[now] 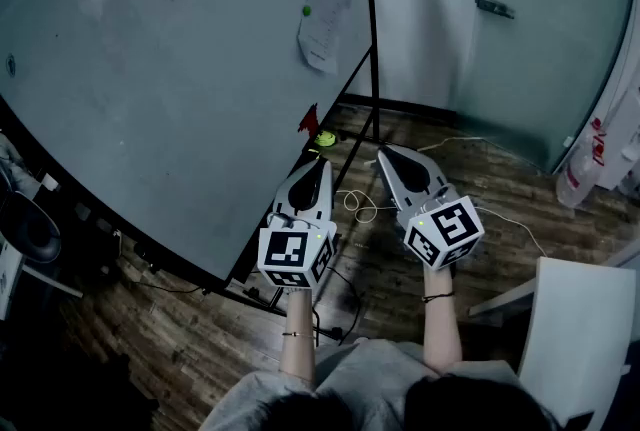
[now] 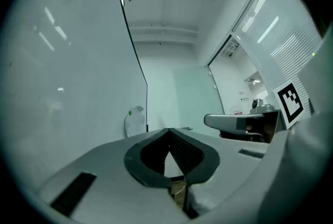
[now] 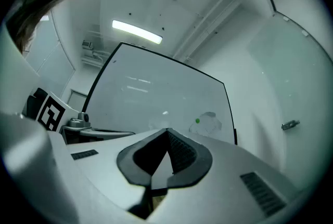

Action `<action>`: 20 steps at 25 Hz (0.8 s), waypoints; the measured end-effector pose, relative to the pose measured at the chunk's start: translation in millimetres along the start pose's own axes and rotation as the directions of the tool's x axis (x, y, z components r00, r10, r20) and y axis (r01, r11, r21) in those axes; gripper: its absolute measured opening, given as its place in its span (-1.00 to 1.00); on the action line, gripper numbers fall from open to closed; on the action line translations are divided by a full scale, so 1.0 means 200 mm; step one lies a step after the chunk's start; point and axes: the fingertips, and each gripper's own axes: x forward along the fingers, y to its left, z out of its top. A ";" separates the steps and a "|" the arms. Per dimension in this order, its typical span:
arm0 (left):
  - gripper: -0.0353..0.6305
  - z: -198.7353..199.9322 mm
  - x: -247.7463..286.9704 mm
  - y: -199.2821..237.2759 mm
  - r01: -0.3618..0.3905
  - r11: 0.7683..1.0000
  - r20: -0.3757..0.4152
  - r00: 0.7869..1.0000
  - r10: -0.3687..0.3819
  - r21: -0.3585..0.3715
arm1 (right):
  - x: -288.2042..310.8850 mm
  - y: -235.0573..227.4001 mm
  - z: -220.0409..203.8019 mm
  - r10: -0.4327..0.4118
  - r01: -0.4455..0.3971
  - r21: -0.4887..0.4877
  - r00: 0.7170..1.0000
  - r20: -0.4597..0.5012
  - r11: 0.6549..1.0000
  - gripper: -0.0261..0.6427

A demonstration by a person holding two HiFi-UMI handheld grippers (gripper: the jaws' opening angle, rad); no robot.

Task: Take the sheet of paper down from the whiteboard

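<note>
left tongs [image 1: 321,163] beside right tongs [image 1: 384,152], forward

Whiteboard [image 1: 150,69] cut off left, top; sheet [image 1: 325,29] print unreadable.

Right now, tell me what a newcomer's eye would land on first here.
The big whiteboard fills the head view's left, with a sheet of paper held near its right edge by a green magnet. Low in the middle, the left gripper and right gripper sit side by side, both shut and empty, short of the paper.
</note>
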 end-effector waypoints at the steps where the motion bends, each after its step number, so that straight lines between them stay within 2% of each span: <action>1: -0.88 -0.01 0.00 0.00 0.001 1.000 -0.003 1.000 -0.001 -0.005 | 0.00 0.00 0.00 0.000 0.000 0.001 1.000 -0.001 1.000 -0.92; 8: -0.88 -0.04 0.00 -0.01 -0.007 1.000 -0.016 1.000 0.006 -0.027 | -0.03 -0.03 -0.02 -0.005 0.005 0.010 1.000 -0.008 1.000 -0.92; 13: -0.88 -0.03 0.01 -0.02 -0.023 1.000 -0.014 1.000 0.023 -0.004 | -0.06 -0.05 -0.02 0.002 -0.002 0.024 1.000 -0.007 1.000 -0.92; 15: -0.88 -0.01 0.00 0.04 -0.061 0.998 0.002 0.998 0.061 -0.011 | -0.08 -0.07 0.00 -0.003 0.003 0.027 1.000 0.000 1.000 -0.92; 18: -0.88 0.03 -0.04 0.14 -0.134 0.987 0.052 0.989 0.139 -0.093 | -0.10 -0.10 0.00 -0.013 0.013 0.025 1.000 -0.005 1.000 -0.92; 20: -0.88 0.03 -0.04 0.15 -0.155 0.982 0.057 0.985 0.162 -0.106 | -0.10 -0.11 0.00 -0.007 0.008 0.029 1.000 -0.008 1.000 -0.92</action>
